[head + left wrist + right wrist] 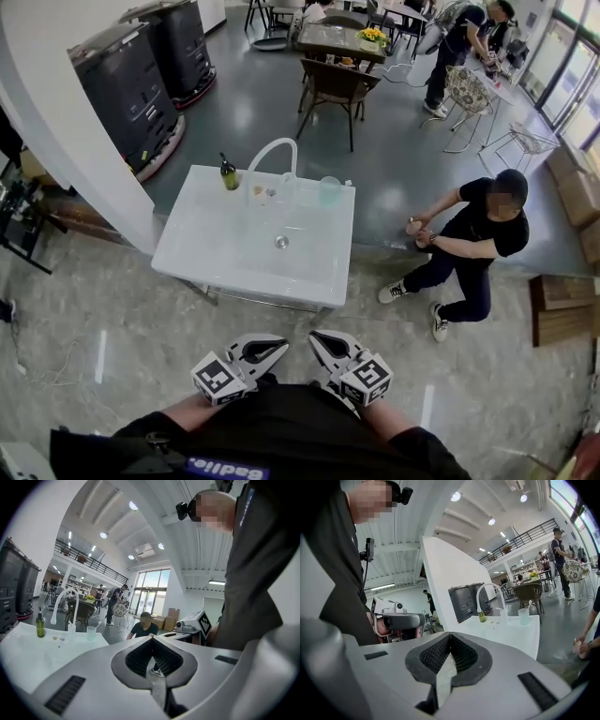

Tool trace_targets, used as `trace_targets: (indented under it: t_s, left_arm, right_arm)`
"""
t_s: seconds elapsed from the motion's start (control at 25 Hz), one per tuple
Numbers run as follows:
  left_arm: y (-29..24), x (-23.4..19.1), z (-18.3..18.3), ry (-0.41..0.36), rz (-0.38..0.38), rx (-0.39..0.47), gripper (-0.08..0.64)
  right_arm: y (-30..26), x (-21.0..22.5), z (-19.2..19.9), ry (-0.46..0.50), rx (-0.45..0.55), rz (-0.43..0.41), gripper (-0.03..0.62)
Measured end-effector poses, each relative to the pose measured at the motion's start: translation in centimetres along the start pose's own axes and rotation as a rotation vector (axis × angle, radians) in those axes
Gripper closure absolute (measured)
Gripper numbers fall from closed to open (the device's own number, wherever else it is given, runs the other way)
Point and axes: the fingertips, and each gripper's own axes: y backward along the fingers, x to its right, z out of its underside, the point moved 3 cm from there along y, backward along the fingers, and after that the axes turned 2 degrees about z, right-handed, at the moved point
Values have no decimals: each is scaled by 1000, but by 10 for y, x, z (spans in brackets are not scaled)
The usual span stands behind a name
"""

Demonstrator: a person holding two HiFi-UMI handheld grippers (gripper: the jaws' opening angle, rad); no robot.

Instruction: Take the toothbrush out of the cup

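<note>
- Left claw (151, 639) is sitting pressed together, pads meeting at the tip, nothing between them.
- Right claw (450, 634) is likewise sitting pressed together and empty.
- In the head view both claws are hanging at the bottom centre of the frame, side by side, tips angling toward each other, close in front of the wearer's dark shirt.
- Both are sitting well apart from the white tabletop (216, 244), which is occupying the middle of the frame with bare floor between.
- Cup (330, 191), translucent pale green, is standing upright at the tabletop's far edge, right of the white arched faucet (272, 150).
- Toothbrush (529, 604) is showing as a thin pale stick leaning out of the cup's rim; it's tiny in every view, so that's probably it, and I can't make out the head.
- A clear container (287, 190) is standing between faucet and cup; a green bottle (229, 174) is standing left of the faucet.
- A drain (281, 242) is showing mid-tabletop.
- A person in black (478, 234) is crouching on the floor right of the tabletop.
</note>
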Motion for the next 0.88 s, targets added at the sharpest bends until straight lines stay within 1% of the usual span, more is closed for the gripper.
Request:
trace_targets:
  t_s: [0.08, 0.28, 0.44, 0.64, 0.72, 0.8, 0.88]
  left_arm:
    - [1, -13, -3, -7, 5, -13, 549]
    - [9, -44, -9, -2, 38, -1, 549]
    - [20, -66, -13, -5, 74, 20, 549]
    - [32, -86, -22, -21, 109, 58, 549]
    - [33, -95, -24, -22, 91, 54, 549]
    - [31, -104, -31, -28, 58, 39, 549]
    - [27, -112, -34, -34, 34, 34, 549]
  right_arm:
    - [-10, 6, -5, 5, -1, 21, 580]
    - [-33, 15, -17, 3, -3, 67, 580]
    - [-52, 16, -30, -8, 14, 102, 580]
    - [-70, 19, -37, 8, 28, 142, 580]
    - [-74, 23, -42, 13, 33, 151, 580]
    - [-76, 29, -46, 14, 38, 147, 580]
    - [-80, 39, -53, 0, 47, 150, 580]
